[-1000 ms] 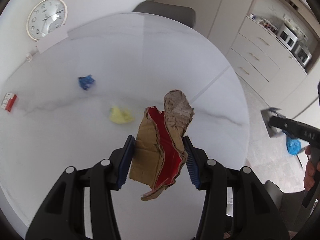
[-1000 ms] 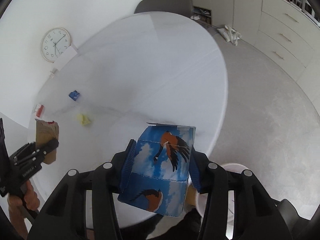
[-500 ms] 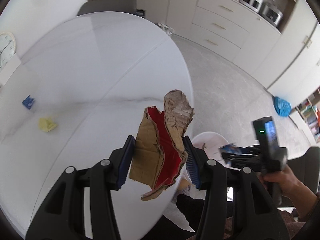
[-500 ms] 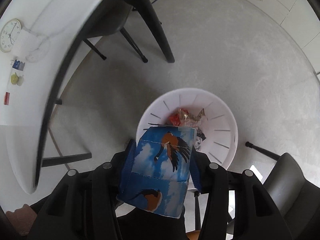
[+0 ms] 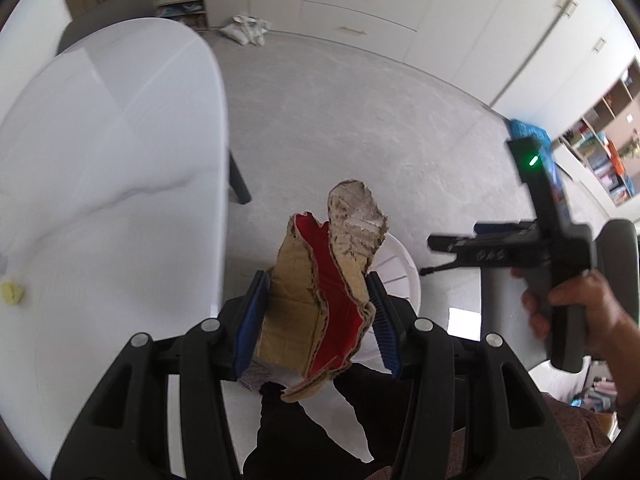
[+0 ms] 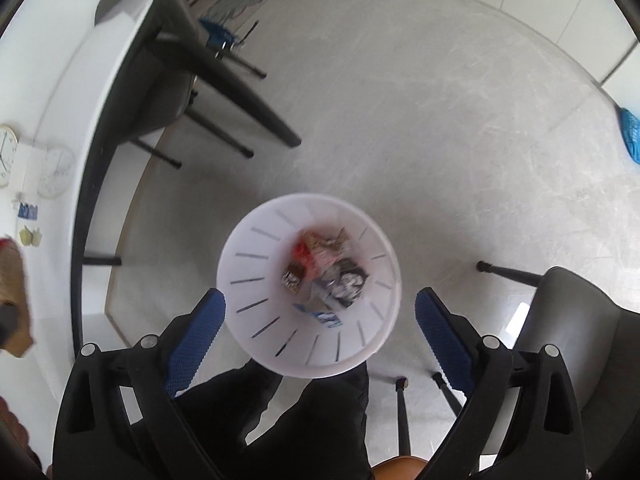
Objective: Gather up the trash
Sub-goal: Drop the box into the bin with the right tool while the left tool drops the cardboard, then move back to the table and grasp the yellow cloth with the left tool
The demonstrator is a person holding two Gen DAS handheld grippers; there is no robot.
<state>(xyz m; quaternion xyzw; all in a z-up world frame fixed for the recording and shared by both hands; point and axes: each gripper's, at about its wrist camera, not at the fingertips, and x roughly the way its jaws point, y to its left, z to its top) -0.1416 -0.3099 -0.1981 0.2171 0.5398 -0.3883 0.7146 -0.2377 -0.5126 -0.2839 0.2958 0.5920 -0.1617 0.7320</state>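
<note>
My left gripper (image 5: 318, 316) is shut on a torn piece of brown cardboard with a red face (image 5: 320, 284), held past the table edge above the white waste bin (image 5: 400, 268). My right gripper (image 6: 320, 326) is open and empty, directly above the white bin (image 6: 256, 280), which holds several scraps, including the blue bird-print carton (image 6: 324, 316). The right gripper also shows in the left wrist view (image 5: 448, 254), at the right. A yellow crumpled scrap (image 5: 12, 293) lies on the white table (image 5: 100, 160). In the right wrist view the yellow scrap (image 6: 30, 237) and a blue scrap (image 6: 28, 211) lie on the table.
A dark grey chair (image 6: 580, 320) stands right of the bin. Black table legs (image 6: 224, 80) rise at the left. White cabinets (image 5: 380, 12) line the far wall. A blue bag (image 6: 630, 136) lies on the floor. My dark-trousered legs (image 6: 312, 420) are below the bin.
My right gripper has opened and the blue bird-print carton has dropped into the bin. My left gripper has swung right, off the table toward the bin, still holding the cardboard.
</note>
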